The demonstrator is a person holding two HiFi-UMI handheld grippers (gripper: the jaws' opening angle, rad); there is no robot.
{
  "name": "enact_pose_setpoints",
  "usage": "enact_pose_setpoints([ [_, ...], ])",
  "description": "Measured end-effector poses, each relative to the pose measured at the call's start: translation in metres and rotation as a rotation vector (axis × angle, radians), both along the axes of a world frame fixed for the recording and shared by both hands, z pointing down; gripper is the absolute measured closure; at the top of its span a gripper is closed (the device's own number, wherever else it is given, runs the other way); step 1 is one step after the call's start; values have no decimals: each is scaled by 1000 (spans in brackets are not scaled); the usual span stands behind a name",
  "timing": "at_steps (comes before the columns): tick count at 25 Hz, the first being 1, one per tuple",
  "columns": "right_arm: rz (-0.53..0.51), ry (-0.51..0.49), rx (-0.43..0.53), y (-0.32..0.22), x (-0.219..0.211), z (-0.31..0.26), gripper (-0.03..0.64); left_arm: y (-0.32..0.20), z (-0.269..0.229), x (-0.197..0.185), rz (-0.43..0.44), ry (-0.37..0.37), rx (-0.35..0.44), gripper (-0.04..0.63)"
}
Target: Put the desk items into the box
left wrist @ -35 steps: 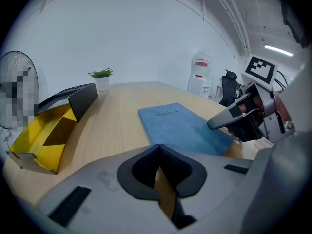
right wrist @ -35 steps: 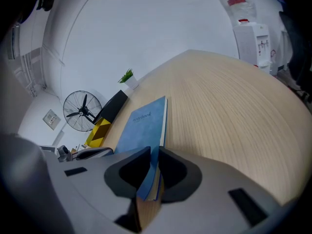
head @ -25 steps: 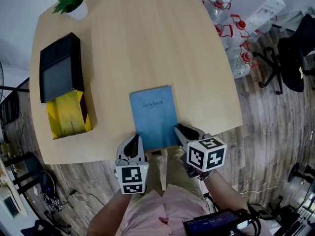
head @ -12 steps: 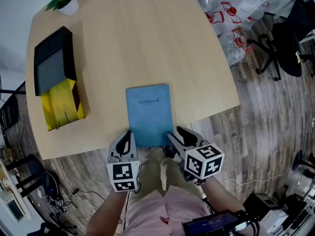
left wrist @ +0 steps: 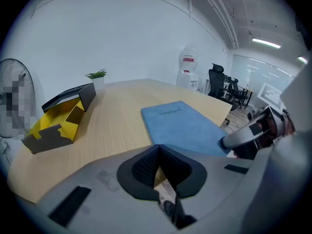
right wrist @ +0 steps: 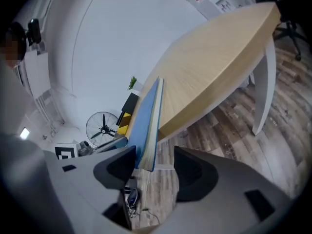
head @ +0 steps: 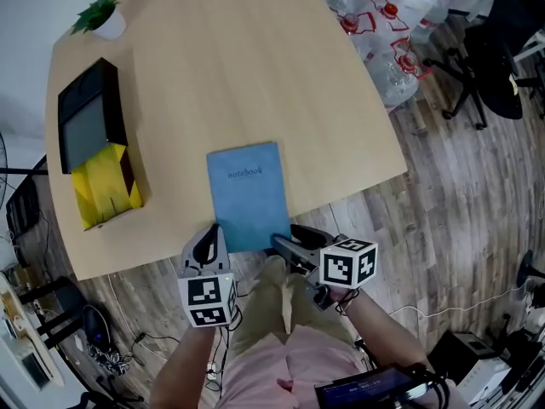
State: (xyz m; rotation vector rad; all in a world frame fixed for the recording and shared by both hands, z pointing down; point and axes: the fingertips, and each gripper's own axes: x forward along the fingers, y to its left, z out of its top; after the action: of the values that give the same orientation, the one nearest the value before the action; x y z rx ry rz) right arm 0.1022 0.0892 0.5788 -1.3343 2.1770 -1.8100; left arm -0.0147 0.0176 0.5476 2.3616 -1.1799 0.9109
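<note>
— What is lying ahead of your fingers?
— The table (head: 255, 66) is spreading out beyond both; the box (head: 94, 156) is lying open well past my left gripper (head: 209, 244).
— And the notebook (head: 247, 194)?
— Its near edge is overhanging the table between my right gripper (right wrist: 155, 167)'s spread jaws. My left jaws are pressing together, empty

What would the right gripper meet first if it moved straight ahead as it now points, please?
The flat blue notebook: its near edge sits between the right gripper's open jaws, so contact would likely come at once.
</note>
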Motion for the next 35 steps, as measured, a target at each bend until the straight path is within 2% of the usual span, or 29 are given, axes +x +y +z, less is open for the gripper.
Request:
enact_pose_setpoints([
  [6,13,-141,7,-7,-8,4,369,-2,0,-1,-7,11,5,586],
  [9,15,-195,12,-10,-12,1,394,0,0,0,-3,8,-6,586],
  [11,3,-198,29,-14,-14,-5,432,0,0,1,3,9,-22,586],
  [13,-10,-195,47,-19,-17,-11,502,1,1,2,7,15,-40,586],
  [15,-12,-199,49,-21,-19,-14,524,4,0,1,9,18,-47,586],
  [24,37,-232,48,-24,-18,-37,568,15,-18,-2,-5,40,-34,586],
  [35,53,-243,99,-30,-22,-88,569,11,-84,-6,-58,113,96,586],
])
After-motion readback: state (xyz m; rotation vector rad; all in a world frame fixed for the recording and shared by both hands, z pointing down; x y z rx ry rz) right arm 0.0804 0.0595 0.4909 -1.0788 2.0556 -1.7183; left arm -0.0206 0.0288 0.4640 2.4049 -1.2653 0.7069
